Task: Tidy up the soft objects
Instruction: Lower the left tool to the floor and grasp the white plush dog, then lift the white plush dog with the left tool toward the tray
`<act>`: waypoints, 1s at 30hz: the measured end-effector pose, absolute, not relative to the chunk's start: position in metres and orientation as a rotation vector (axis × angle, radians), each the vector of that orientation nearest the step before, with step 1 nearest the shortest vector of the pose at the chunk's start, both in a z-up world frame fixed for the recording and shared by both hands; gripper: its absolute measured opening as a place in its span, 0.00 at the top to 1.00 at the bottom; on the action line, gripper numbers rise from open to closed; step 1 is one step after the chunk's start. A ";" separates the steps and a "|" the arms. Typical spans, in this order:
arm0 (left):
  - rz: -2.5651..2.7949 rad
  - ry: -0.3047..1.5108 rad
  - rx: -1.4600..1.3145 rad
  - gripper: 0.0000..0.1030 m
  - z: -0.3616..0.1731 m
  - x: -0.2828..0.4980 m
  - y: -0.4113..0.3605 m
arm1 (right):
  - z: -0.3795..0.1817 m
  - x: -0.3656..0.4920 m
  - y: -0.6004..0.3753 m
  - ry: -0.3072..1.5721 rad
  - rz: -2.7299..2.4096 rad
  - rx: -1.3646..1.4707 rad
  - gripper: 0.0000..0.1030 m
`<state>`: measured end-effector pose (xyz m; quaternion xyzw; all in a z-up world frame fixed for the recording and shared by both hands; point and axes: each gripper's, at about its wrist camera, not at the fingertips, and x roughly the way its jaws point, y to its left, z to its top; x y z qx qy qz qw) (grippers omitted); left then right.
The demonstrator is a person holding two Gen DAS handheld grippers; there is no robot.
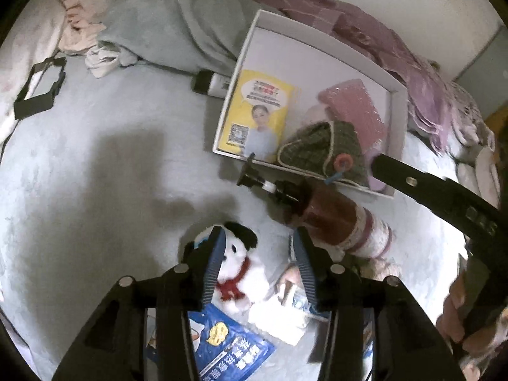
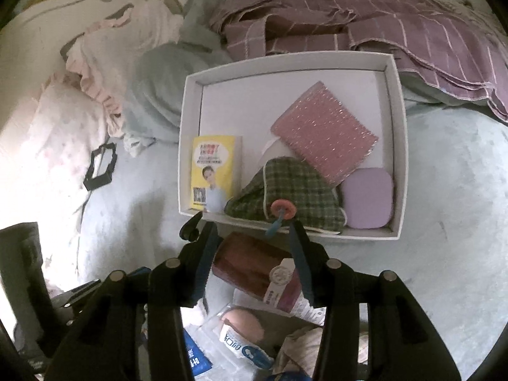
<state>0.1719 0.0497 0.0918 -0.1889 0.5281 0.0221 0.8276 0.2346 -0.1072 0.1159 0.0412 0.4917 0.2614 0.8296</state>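
Green plaid pouch [image 2: 285, 190] lies in the white box [image 2: 400, 146], directly ahead of the right claw [image 2: 252, 235]; its long axis runs left to right across the box's near side, its pointed top toward the far wall; its near edge overhangs the near rim, where a red button [image 2: 283, 209] and blue cord [image 2: 273, 226] point back at the claw. Pink sponge [image 2: 324, 133] lies beyond it, tilted, one corner resting on the pouch; lilac pad [image 2: 366, 200] lies flat to the right of it, in the box's near right corner; yellow leaflet [image 2: 213, 171] lies flat to the left.

Right claw: jaws partly open, pads pressing on nothing; a brown bottle [image 2: 250, 263] lies on the bed beneath the gap, not gripped.

Left claw [image 1: 258, 243]: jaws partly open, nothing gripped; a white plush toy [image 1: 238, 260] with red scarf lies beneath the gap, just beside the left pad, head pointing away from the claw; blue packet [image 1: 228, 346] and white packet [image 1: 276, 320] lie nearer the wrist; the brown bottle [image 1: 336, 219] lies ahead and right, pump toward the box [image 1: 244, 54].
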 end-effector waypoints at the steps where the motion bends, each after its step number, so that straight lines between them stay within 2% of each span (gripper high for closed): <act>1: 0.029 1.123 -0.408 0.57 0.092 0.170 0.051 | 0.116 0.232 -0.105 1.045 0.555 0.081 0.53; 20: -0.036 1.144 -0.557 0.57 0.086 0.148 0.102 | 0.132 0.173 -0.085 1.005 0.625 -0.022 0.53; 30: -0.012 1.270 -0.563 0.57 0.056 0.164 0.095 | 0.075 0.197 -0.079 1.243 0.737 0.039 0.53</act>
